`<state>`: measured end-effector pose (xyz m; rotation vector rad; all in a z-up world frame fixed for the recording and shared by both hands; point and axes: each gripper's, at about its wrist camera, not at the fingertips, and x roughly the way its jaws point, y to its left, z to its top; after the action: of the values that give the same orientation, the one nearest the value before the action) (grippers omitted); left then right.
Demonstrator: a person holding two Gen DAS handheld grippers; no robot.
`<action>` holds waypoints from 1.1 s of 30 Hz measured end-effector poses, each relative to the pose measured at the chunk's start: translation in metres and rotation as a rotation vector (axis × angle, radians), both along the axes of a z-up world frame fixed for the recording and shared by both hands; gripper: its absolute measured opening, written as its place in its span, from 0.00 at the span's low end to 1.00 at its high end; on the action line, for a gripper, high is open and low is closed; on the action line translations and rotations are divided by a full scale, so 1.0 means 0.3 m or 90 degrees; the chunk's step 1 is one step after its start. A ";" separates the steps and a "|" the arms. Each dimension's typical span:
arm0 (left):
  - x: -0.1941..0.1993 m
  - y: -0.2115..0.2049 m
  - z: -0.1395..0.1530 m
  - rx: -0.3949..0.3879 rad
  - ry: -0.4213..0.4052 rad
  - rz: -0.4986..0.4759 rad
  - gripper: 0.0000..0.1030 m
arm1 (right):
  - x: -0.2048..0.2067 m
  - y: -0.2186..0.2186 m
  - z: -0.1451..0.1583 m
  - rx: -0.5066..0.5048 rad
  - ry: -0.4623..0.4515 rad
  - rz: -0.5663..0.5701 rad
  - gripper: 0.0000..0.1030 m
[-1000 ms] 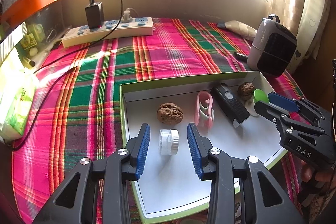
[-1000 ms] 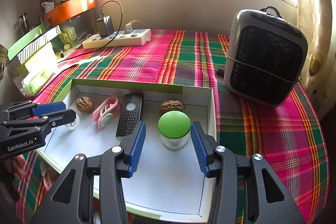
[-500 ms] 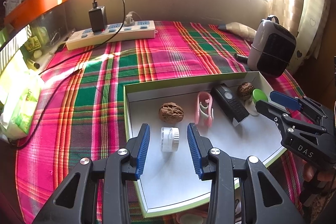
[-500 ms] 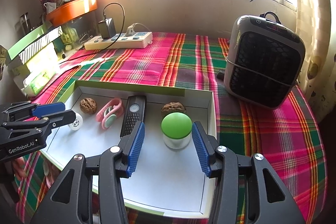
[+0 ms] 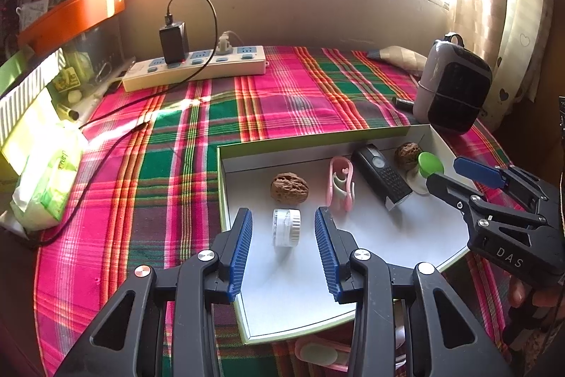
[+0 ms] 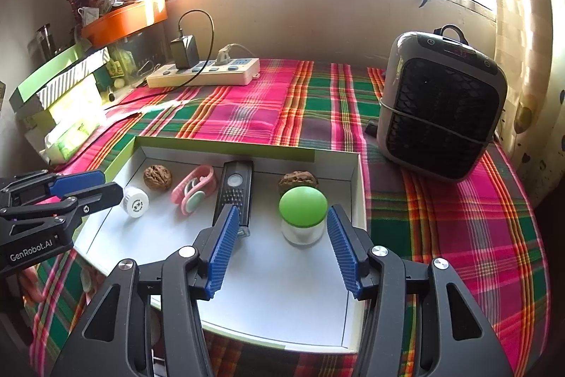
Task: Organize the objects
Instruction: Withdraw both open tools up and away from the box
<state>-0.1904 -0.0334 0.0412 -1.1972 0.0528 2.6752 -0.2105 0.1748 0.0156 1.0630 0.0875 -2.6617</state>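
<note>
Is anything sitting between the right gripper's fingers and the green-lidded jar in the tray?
Nothing visible. The right gripper, jaws just opened wider, frames the green-lidded jar with bare tray floor between; the remote lies left of it.

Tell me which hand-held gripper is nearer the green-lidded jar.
Right. The right hand-held gripper brackets the green-lidded jar; the left hand-held gripper sits across the tray.

Woven plaid tablecloth [image 5: 282, 101] with matt weave, smooth white cardboard tray [image 6: 289, 285], rough wrinkled walnut [image 5: 289, 188] ahead of the left claw, glossy green plastic lid [image 6: 303, 206], ribbed blue pads [image 6: 222, 249]
</note>
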 end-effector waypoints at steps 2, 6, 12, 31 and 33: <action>0.011 -0.001 0.002 -0.003 0.004 0.003 0.34 | 0.009 -0.001 0.004 -0.001 0.003 0.000 0.52; 0.033 -0.005 0.006 -0.002 0.009 0.005 0.34 | 0.028 -0.002 0.013 -0.004 0.007 -0.001 0.53; 0.073 -0.014 0.010 0.001 0.014 0.008 0.34 | 0.069 -0.006 0.028 -0.008 0.019 0.002 0.54; 0.195 -0.054 0.008 0.008 0.029 0.019 0.34 | 0.210 -0.002 0.040 -0.028 0.029 0.017 0.54; 0.205 -0.061 0.003 0.015 0.025 0.022 0.34 | 0.219 0.001 0.034 -0.031 0.026 0.018 0.54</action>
<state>-0.1288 -0.0518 0.0421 -1.1488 0.0070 2.7219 -0.1447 0.1750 0.0256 0.9860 0.0464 -2.6459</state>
